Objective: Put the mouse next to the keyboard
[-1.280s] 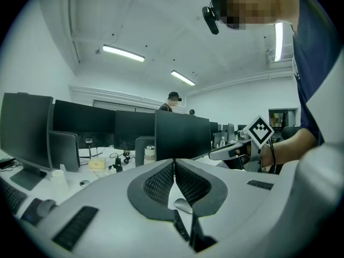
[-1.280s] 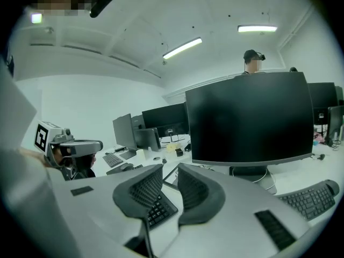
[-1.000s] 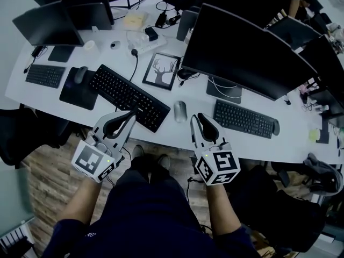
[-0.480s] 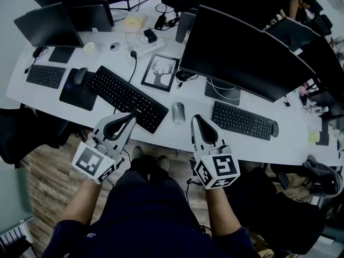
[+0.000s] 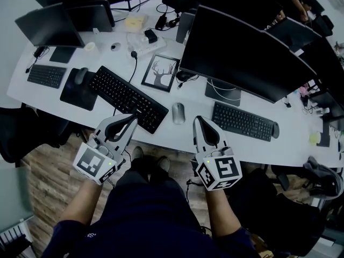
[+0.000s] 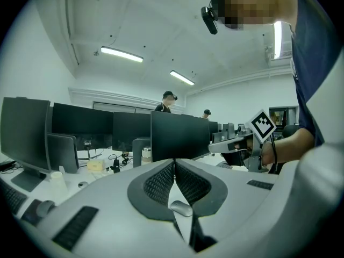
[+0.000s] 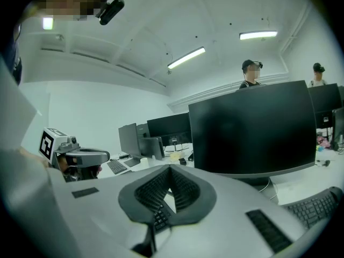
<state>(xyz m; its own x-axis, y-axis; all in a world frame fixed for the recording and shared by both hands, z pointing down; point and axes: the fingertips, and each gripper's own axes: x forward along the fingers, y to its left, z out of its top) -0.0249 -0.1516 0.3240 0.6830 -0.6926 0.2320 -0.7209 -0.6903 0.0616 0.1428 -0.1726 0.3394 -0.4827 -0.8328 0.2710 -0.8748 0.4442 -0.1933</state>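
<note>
Right gripper (image 5: 198,119): jaws have just been closing and now sit together, tips meeting, nothing between them. In its own view (image 7: 169,169) only keys of the black keyboard (image 7: 155,217) show through the gap behind the tips.

Left gripper (image 5: 131,117): jaws also together, empty. In its own view (image 6: 173,163) the mouse (image 6: 181,208) shows through the gap below the tips, lying on the desk beyond them, not gripped.

Both grippers are held out at the near edge of the white desk (image 5: 185,137), pointing slightly down. The left tip is over the near right corner of the black keyboard (image 5: 128,97); the right tip is just right of the mouse.

Silver mouse (image 5: 178,113) lies on the desk between the two grippers, just beside the right end of the black keyboard. Looks like a narrow gap between them, but hard to be sure from the head view.

Further out: a second keyboard (image 5: 243,120) to the right of the mouse, under a big dark monitor (image 5: 242,52). A framed deer picture (image 5: 161,71) lies behind the black keyboard. A dark mouse pad (image 5: 75,94) with another mouse (image 5: 80,75) sits at its left.
</note>
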